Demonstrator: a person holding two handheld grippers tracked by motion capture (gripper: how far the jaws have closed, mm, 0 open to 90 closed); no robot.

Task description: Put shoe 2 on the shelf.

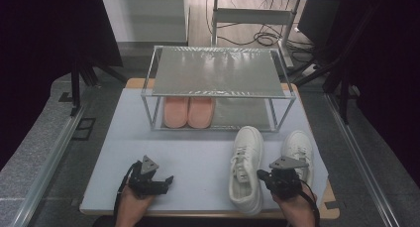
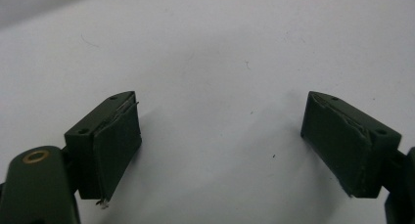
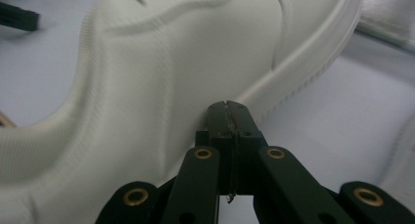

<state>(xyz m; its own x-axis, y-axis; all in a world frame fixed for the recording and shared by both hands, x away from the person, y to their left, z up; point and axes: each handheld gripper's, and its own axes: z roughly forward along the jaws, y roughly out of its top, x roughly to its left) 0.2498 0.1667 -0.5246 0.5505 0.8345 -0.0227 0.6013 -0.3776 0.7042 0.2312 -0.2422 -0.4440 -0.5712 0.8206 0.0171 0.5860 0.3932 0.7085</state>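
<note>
Right tool (image 1: 264, 176), jaws together with nothing between, sits at the heel end of the near white leather lace-up sneaker (image 1: 246, 168), tips at its side wall (image 3: 147, 101). Sneaker lies just left of that tool on the pale grey bench (image 1: 193, 162), long axis running near-to-far, toe toward the metal two-tier shoe rack (image 1: 218, 71). Second white sneaker (image 1: 298, 150) lies at that tool's right. Left tool (image 1: 159, 183) rests well apart to the left, jaws wide, holding nothing. Right hand is nearer.

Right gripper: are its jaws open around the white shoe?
No, the right gripper has its jaws pressed together, empty, beside the white shoe.
</note>
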